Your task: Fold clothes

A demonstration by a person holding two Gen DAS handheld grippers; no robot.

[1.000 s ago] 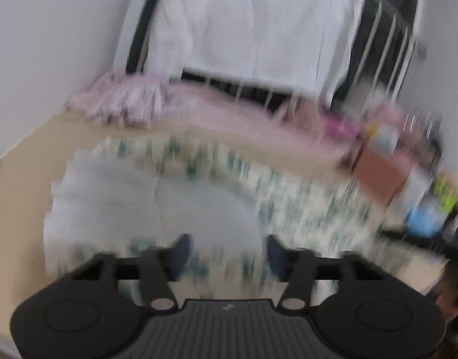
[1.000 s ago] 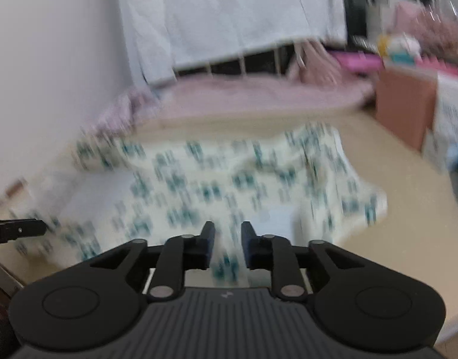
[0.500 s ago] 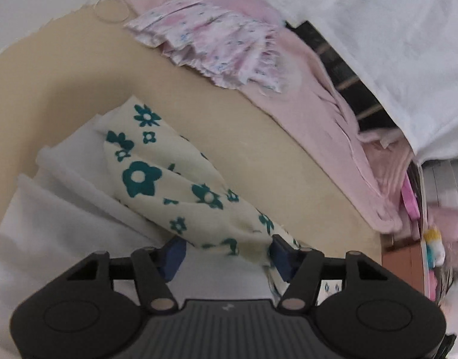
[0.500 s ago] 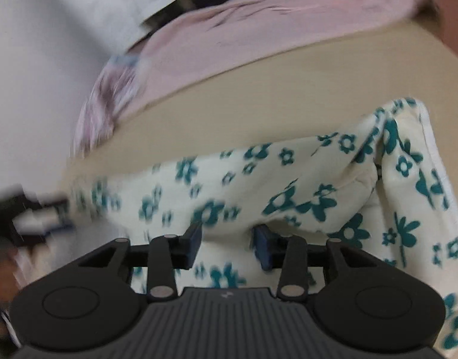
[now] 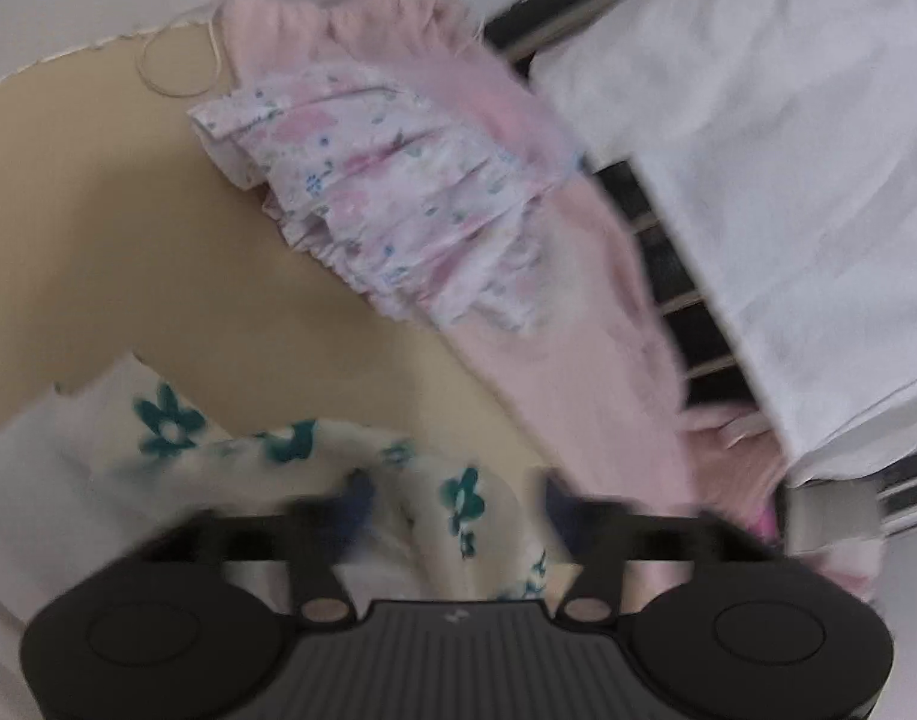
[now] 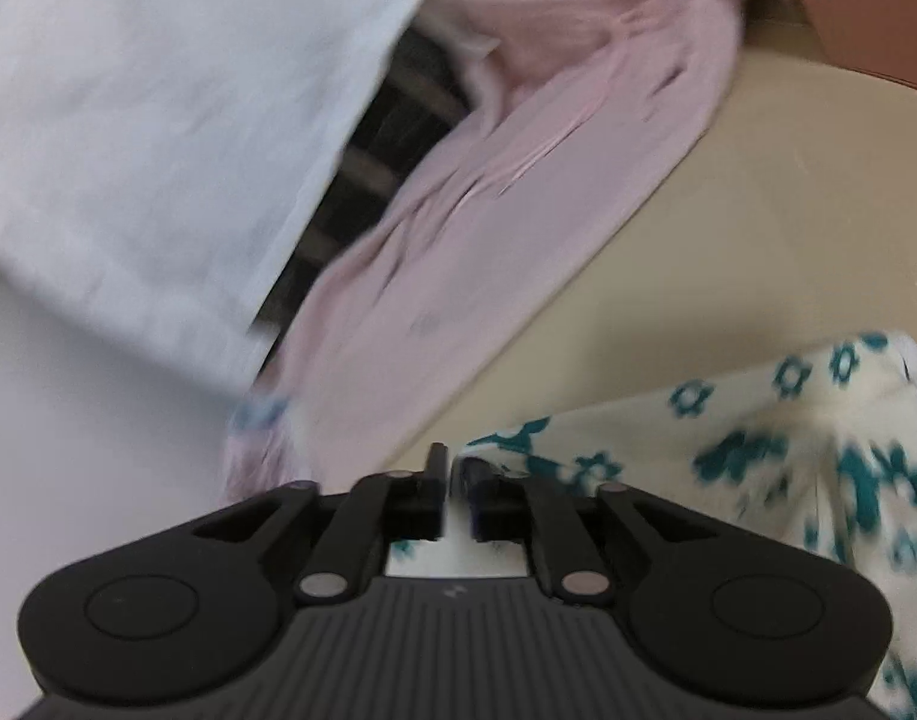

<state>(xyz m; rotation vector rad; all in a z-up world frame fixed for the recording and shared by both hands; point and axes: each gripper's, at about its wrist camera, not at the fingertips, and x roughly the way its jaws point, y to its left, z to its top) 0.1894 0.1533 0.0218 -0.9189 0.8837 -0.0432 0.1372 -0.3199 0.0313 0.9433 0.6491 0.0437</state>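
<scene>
A cream garment with teal flowers (image 5: 170, 420) lies rumpled on the beige table (image 5: 128, 210). In the left wrist view a fold of it runs between the blurred fingers of my left gripper (image 5: 455, 495). The jaws are opening and stand wide, the right finger clear of the cloth. In the right wrist view the same garment (image 6: 758, 450) spreads to the right. My right gripper (image 6: 456, 477) is at its near edge, with only a slim gap between the fingers. Pale cloth shows between the fingers behind the tips. These jaws are opening.
A ruffled pink flowered garment (image 5: 386, 192) and a plain pink cloth (image 5: 578, 360) are heaped along the table's far side. A white sheet (image 5: 788, 150) hangs over dark rails behind them. A thin wire ring (image 5: 170, 66) lies by the far edge. A brown box corner (image 6: 848, 18) stands at top right.
Both views have swung and rolled toward the pink heap at the far side. The left jaws have spread wider around the floral fold. The right fingers look closer together than before.
</scene>
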